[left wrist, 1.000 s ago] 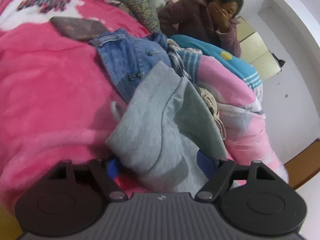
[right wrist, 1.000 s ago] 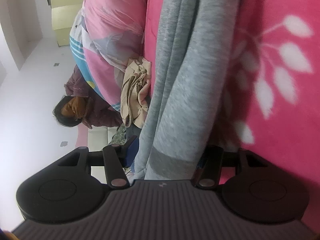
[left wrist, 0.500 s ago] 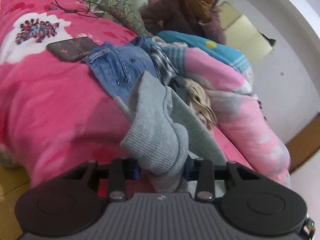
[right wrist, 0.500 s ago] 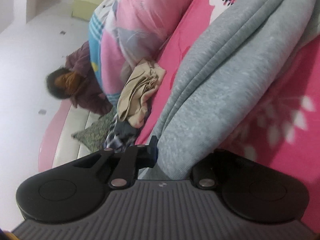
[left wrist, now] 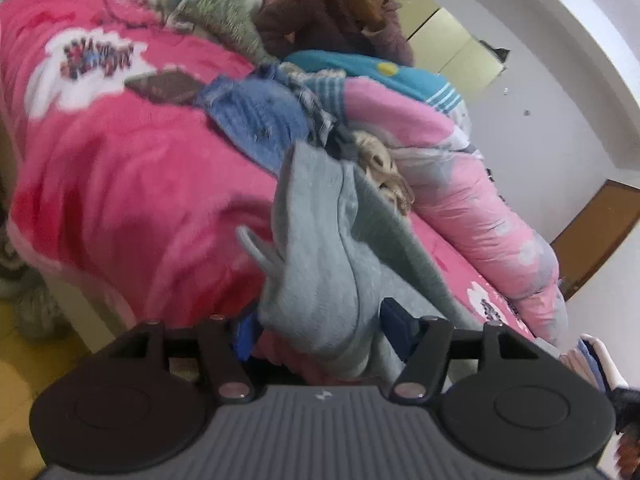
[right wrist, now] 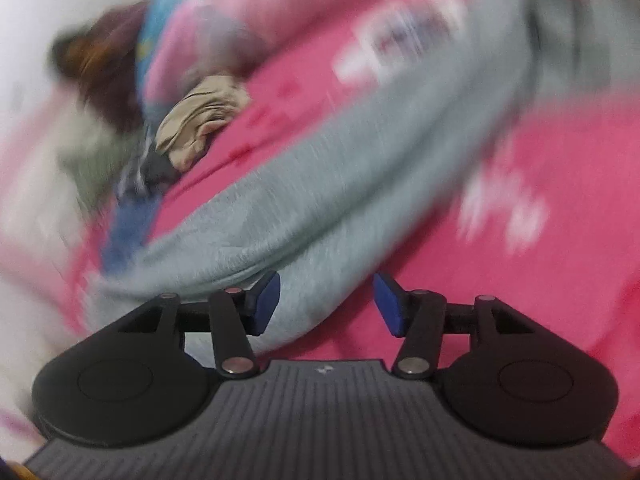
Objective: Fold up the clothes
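Left wrist: left tongs [left wrist: 316, 330] have just been opening, jaws roughly half apart, a bunched edge of the grey sweatshirt [left wrist: 320, 264] between them; pads look clear of the cloth, so no firm grip. Sweatshirt lies across the pink bed blanket [left wrist: 120, 184], jeans [left wrist: 260, 120] just behind. Right wrist, blurred: right tongs [right wrist: 326, 304] also just opened, about half apart, sweatshirt fold [right wrist: 320, 200] between the pads, apparently loose. Advice: re-pinch a single hem layer each side, then pull taut before folding.
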Demonstrator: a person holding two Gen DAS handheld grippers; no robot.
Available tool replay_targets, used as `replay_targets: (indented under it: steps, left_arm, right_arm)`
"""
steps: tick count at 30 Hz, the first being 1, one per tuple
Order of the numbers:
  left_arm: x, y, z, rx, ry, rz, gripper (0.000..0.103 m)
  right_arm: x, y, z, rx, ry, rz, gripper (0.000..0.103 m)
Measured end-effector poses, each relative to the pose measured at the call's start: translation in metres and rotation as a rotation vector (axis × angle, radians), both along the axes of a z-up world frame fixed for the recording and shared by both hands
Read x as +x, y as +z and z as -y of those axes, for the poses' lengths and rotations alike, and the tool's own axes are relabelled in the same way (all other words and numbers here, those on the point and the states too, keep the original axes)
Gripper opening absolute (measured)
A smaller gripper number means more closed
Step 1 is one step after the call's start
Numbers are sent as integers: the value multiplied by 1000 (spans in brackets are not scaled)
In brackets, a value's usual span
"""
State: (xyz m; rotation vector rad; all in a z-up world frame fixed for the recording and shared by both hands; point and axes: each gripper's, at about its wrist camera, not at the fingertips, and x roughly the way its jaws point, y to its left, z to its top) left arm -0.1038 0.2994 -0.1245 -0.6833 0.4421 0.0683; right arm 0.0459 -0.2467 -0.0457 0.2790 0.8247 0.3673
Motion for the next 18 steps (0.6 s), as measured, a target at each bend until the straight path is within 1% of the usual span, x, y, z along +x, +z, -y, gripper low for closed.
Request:
replay_targets:
  steps: [1,2,4,5,7,9,11,12,13,14,15,17,18]
  left_arm:
    - [-5,5,-3,22,9,26,73]
    - [-10,10,-6,40,19,51,77]
    - [-10,16,-14,51,29,64,80]
    - [-8,18,-18,53,32,63,82]
    - [6,19,-27,48,7,40,84]
    - [23,16,-36,17,-22,20,85]
    - [38,12,-47,-21,-31,29,86]
    - [45,11,-53,-37,-38,34,86]
    - [52,9,-56,-46,-54,37,89]
    - [58,8,-59,-47,-73,40,89]
    - [64,6,-59,-44,-92,43,89]
    - [76,4,-59,-37,-131,50,88]
    - [82,2,-60,-33,-150,53,87]
  right_arm:
    - [-6,14,-7,-46,41,69,58]
    - [-11,25,-18,-66,98,145,60]
    - [-17,40,-47,-99,231,295,64]
    - [-16,44,-67,-114,306,365,64]
    - [-2,44,-110,-114,414,415,64]
    - [26,38,-159,-33,550,372,64]
    - [46,27,-210,-19,689,315,64]
    - [56,22,-235,-16,759,286,68]
    - [66,17,-261,-13,828,257,78]
    - [72,8,-289,-47,894,234,83]
    - [76,0,-310,-86,915,229,84]
    - [80,-21,-344,-172,942,239,84]
    - [81,-29,-354,-207,956,246,81]
